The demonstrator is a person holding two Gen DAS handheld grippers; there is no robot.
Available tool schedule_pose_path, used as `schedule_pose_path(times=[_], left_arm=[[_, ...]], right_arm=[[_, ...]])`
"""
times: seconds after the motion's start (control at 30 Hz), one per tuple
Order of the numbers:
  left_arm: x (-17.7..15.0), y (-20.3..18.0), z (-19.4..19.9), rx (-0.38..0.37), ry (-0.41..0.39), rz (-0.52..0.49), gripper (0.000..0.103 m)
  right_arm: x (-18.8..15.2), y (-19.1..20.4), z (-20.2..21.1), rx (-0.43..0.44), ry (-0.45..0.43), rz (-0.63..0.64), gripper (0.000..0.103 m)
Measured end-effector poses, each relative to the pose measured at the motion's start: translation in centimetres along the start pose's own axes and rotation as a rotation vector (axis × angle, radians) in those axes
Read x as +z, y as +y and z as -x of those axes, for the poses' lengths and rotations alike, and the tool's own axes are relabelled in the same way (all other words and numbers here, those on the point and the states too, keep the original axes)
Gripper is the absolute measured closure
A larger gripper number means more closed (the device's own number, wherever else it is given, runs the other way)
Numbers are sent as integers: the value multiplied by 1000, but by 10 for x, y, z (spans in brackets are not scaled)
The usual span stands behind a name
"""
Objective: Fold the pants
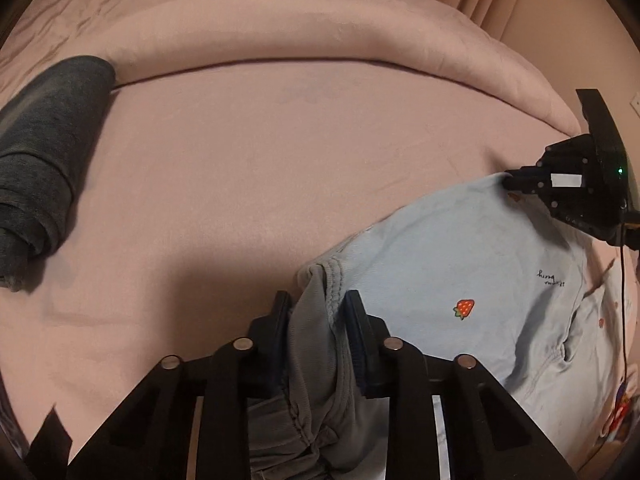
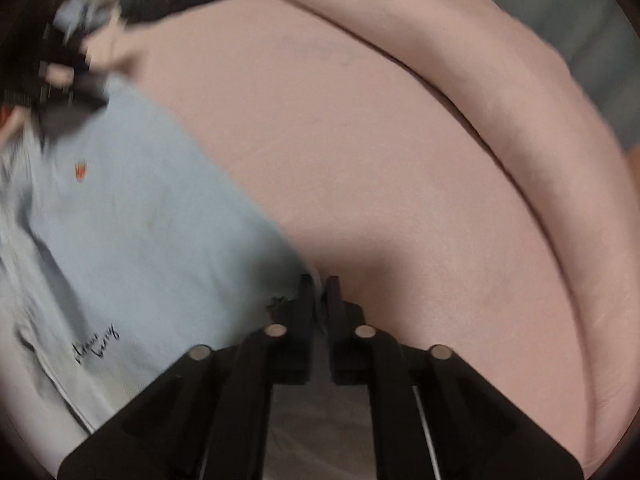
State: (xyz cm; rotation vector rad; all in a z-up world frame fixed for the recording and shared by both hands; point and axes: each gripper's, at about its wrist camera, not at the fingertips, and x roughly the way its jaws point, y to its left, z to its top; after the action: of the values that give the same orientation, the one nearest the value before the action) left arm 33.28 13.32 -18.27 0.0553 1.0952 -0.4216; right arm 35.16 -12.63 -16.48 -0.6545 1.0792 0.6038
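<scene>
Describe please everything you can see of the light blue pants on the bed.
The light blue pants look like soft cotton. They bear a small red strawberry and a line of dark handwritten lettering. They lie mostly flat on the pink bed sheet, with some wrinkles and seams. The left tongs are shut on a bunched, thick hemmed edge; the right tongs pinch another edge at a far corner. The dark grey rolled garment lies apart and does not touch them.
</scene>
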Motion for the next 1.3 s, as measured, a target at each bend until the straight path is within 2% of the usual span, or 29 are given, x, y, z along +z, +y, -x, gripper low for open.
schedule_pose_path(times=[0.07, 0.13, 0.17, 0.2, 0.27, 0.33, 0.37, 0.4, 0.43, 0.47, 0.53, 0.57, 0.63, 0.67, 0.7, 0.73, 0.77, 0.83, 0.9, 1.07, 1.17, 1.23, 1.3], left_arm=[[1, -4, 10, 17, -50, -11, 79], [4, -3, 8, 27, -65, 3, 75], [6, 1, -3, 44, -39, 27, 64], [8, 7, -24, 73, 40, 56, 56], [13, 5, -23, 63, 29, 78, 54], [14, 8, -18, 54, 54, 93, 41], [14, 9, -17, 47, 58, 96, 32], [12, 9, -17, 49, 64, 93, 26], [11, 10, -18, 55, 76, 88, 25], [8, 13, -20, 63, 91, 82, 25], [6, 9, -26, 79, 85, 63, 24], [6, 4, -27, 101, 71, 55, 26], [8, -4, -27, 96, 56, 54, 49], [9, -12, -26, 85, 48, 53, 68], [11, -22, -24, 99, 40, 36, 74], [10, -33, -23, 139, 31, 11, 75], [13, -39, -25, 155, 27, 0, 80], [12, -51, -17, 185, -1, -1, 81], [10, -59, 0, 195, -45, 9, 82], [-8, -84, 50, 244, -130, -64, 82], [-33, -100, 83, 249, -194, -92, 83], [-59, -103, 106, 248, -234, -92, 83], [-88, -105, 124, 266, -269, -112, 86]], right_arm=[[4, 3, 7, -37, -10, 10, 99], [11, -8, 22, -32, -61, -54, 99], [13, -14, 26, -25, -78, -88, 98], [14, -12, 23, -28, -72, -88, 98], [14, 2, -6, -59, 31, -46, 92], [15, 14, -8, -98, 15, 3, 89], [17, 12, -3, -67, 8, -18, 70], [19, 6, 4, 23, -5, -62, 53], [20, 0, 9, 68, -15, -86, 23], [20, -5, 15, 76, -35, -104, 16], [19, -10, 12, 6, -24, -81, 19], [18, -9, 4, -7, 18, -76, 28], [18, -6, -19, 37, 105, -126, 34], [17, -7, -17, 47, 85, -150, 51], [15, -5, -12, 85, 60, -160, 64], [14, -2, -8, 95, 43, -161, 92], [11, 5, -2, 47, 30, -135, 96], [8, 23, 7, -27, 19, -81, 98], [4, 29, 19, -49, -2, -87, 99], [-8, 38, 79, -133, -128, -113, 99], [-18, 42, 123, -171, -212, -100, 99], [-37, 59, 155, -199, -261, -67, 98], [-63, 69, 169, -207, -293, -33, 98]])
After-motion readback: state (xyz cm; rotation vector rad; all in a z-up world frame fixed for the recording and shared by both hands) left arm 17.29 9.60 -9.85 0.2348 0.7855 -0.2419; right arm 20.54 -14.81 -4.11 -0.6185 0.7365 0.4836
